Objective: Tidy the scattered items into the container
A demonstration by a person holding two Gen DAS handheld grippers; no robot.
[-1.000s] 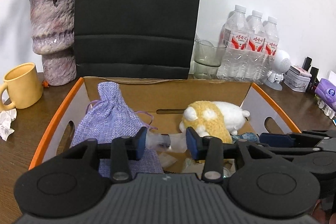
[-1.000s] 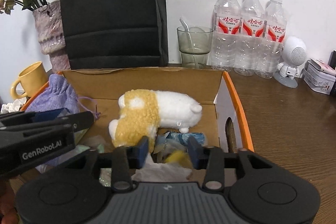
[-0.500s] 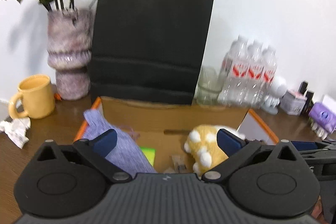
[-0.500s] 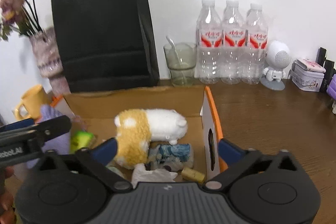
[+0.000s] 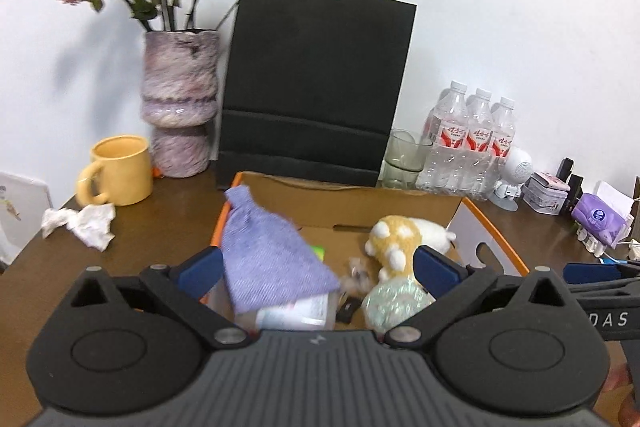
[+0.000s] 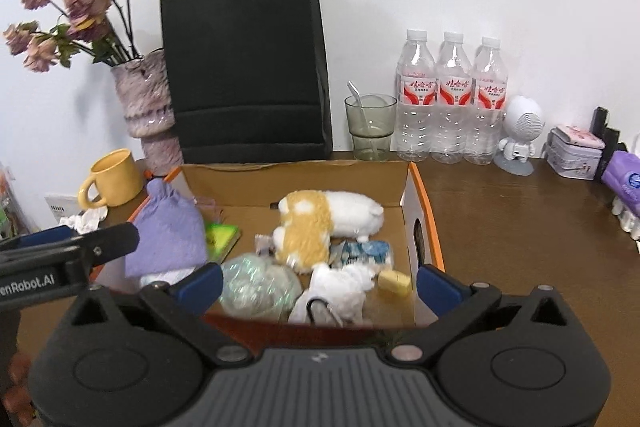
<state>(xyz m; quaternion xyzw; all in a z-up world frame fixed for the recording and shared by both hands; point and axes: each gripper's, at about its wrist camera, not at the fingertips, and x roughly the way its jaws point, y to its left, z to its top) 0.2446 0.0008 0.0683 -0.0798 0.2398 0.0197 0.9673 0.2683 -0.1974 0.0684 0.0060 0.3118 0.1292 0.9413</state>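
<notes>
Drop step done: my left gripper (image 5: 316, 267) and right gripper (image 6: 318, 283) gape empty above the orange-rimmed cardboard box (image 6: 424, 211); next, the crumpled white tissue (image 5: 80, 223).

Lilac pouch (image 6: 168, 231), yellow-and-white plush (image 6: 324, 223), orange-rimmed box (image 6: 426, 211).

1. The left wrist view is taken from just above and in front of the near edge of the cardboard box (image 5: 352, 193), angled downward toward the wall behind it.
2. The right wrist view is taken from beside the first, nearer the same box (image 6: 296, 173), with the box's near rim seen close below.
3. The box, the black paper bag (image 5: 316, 83) behind it and the water bottles (image 6: 452, 99) are shared by both views.
</notes>
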